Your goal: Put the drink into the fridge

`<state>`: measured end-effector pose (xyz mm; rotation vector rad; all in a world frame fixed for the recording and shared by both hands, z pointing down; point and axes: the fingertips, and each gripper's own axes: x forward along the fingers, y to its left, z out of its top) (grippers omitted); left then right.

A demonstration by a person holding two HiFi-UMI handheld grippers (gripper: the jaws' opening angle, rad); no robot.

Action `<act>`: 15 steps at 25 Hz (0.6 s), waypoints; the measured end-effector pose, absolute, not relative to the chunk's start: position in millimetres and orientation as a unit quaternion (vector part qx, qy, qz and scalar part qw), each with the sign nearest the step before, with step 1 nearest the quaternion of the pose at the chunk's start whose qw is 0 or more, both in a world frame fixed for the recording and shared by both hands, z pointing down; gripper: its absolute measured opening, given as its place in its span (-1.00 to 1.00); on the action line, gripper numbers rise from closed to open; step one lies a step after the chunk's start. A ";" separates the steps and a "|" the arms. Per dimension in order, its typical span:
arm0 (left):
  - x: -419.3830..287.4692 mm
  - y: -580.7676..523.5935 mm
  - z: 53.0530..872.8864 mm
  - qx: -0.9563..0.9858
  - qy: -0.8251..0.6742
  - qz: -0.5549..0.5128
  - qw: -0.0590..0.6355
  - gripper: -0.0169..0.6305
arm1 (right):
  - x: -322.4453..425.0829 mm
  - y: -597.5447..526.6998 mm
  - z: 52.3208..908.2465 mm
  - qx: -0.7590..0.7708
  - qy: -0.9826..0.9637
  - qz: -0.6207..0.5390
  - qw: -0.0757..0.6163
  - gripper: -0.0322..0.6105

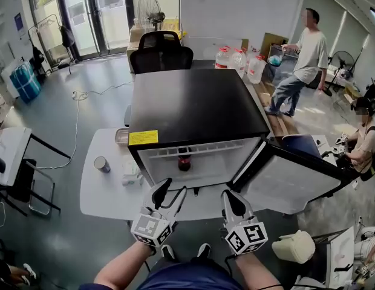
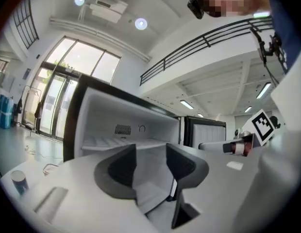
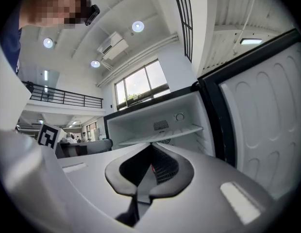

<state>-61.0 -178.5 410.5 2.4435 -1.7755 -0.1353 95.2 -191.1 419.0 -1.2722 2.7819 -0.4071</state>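
- Office room with a grey floor; a white table (image 1: 103, 192) bears a black fridge (image 1: 193, 107) with its door open.
- The drink (image 1: 184, 160) stands inside the fridge, at the front.
- Left gripper (image 1: 175, 187), before the fridge: jaws apart, empty.
- Right gripper (image 1: 231, 197), also before the fridge: jaws together, empty.
- A can (image 1: 102, 164) stands left of the fridge.

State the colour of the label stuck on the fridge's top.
The label is yellow, on the black fridge; best seen in the head view.

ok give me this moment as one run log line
dark red-labelled drink bottle: inside black mini fridge | fridge door: open | left gripper: open, empty | right gripper: shut, empty
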 end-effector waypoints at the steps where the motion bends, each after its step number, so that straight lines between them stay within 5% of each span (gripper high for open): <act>1: -65.9 -174.0 399.3 0.804 -0.590 -0.057 0.051 -0.47 | 93.1 -192.8 411.3 -0.410 0.903 -0.125 0.035 -0.88; 2: -70.5 -169.7 389.8 0.802 -0.592 -0.067 0.045 -0.72 | 90.8 -194.1 403.6 -0.408 0.904 -0.120 0.042 -0.88; 4: -76.9 -161.3 375.5 0.799 -0.596 -0.075 0.037 -0.91 | 85.2 -194.0 387.0 -0.403 0.907 -0.108 0.053 -0.88; 15: -114.8 -127.0 358.6 0.768 -0.636 -0.072 0.011 -0.93 | 51.9 -172.6 350.5 -0.367 0.927 -0.045 0.067 -0.88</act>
